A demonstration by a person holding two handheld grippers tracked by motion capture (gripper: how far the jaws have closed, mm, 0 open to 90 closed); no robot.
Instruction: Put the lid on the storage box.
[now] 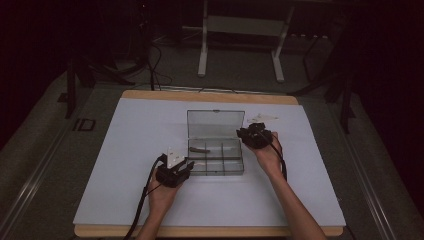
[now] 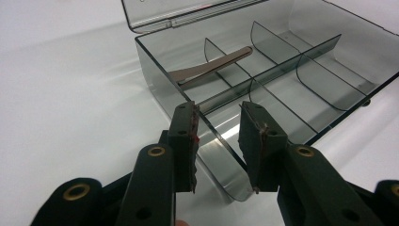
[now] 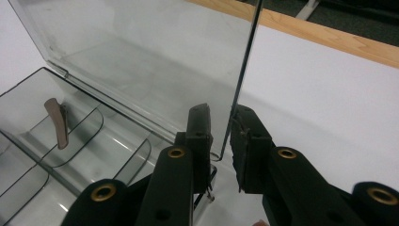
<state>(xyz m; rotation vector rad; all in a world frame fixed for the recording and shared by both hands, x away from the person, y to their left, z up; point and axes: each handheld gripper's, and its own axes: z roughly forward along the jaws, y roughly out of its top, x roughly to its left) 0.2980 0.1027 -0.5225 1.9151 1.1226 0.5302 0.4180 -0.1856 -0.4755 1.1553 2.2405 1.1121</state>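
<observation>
High view: a clear compartment box [image 1: 216, 157] sits mid-table, lid [image 1: 215, 123] upright at 12 o'clock. Left gripper [image 2: 219, 141] straddles its near corner, jaws apart; right gripper [image 3: 221, 136] brackets the lid's edge, unclamped. One clip [image 2: 211, 68] is inside; closing likely remains.

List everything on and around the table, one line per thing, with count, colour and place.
box: one, clear grey, six compartments, table centre
lid: one, clear grey, standing open at the box's far side
clip: one, brown metal, far-left compartment
pale bits: a few, whitish, right of the lid; too small to identify
table: one, white top with wooden edge
stand: one, white, on the floor behind
left gripper: one, black, jaws astride the box's near-left corner wall
right gripper: one, black, jaws astride the lid's right edge
</observation>
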